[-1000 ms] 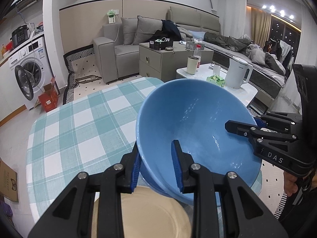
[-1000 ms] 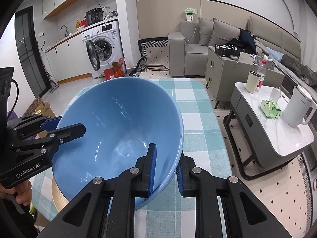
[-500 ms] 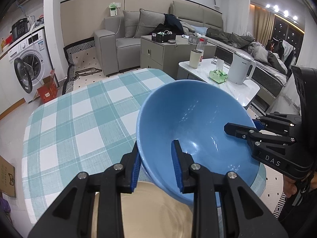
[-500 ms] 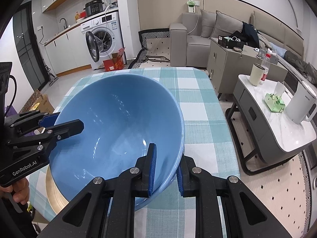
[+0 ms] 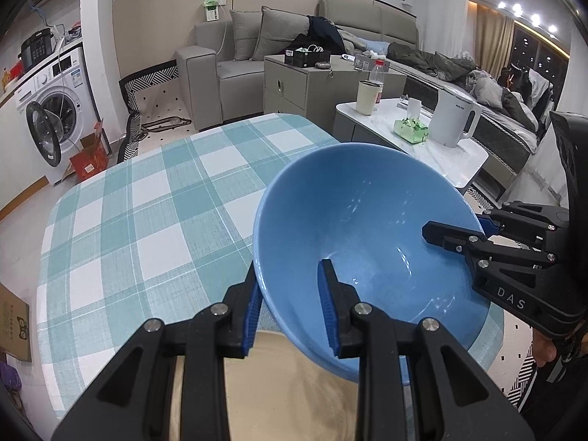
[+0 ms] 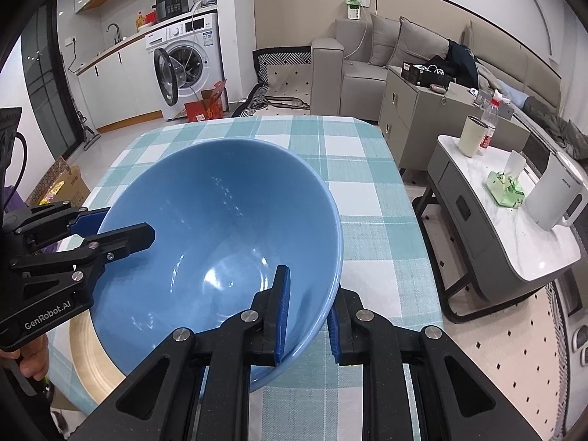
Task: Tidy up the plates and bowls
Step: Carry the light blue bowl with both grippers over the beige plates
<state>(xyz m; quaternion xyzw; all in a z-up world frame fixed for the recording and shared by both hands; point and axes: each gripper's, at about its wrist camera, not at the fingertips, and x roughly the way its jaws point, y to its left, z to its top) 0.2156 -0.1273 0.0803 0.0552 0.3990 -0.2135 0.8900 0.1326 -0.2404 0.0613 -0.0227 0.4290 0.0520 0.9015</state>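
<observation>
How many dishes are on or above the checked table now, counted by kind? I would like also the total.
Bowl: 1, the blue bowl, held at its rim by the left tongs and the right tongs.
Plate: 1, the beige plate, under the bowl on the table.
Total: 2 dishes.

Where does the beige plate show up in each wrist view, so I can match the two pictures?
Left wrist: beige plate at bottom centre, under the blue bowl, partly behind the left tool.
Right wrist: plate at lower left, a crescent beneath the bowl.
Shared landmark: the white kettle, right of the checked table in both views.
</observation>
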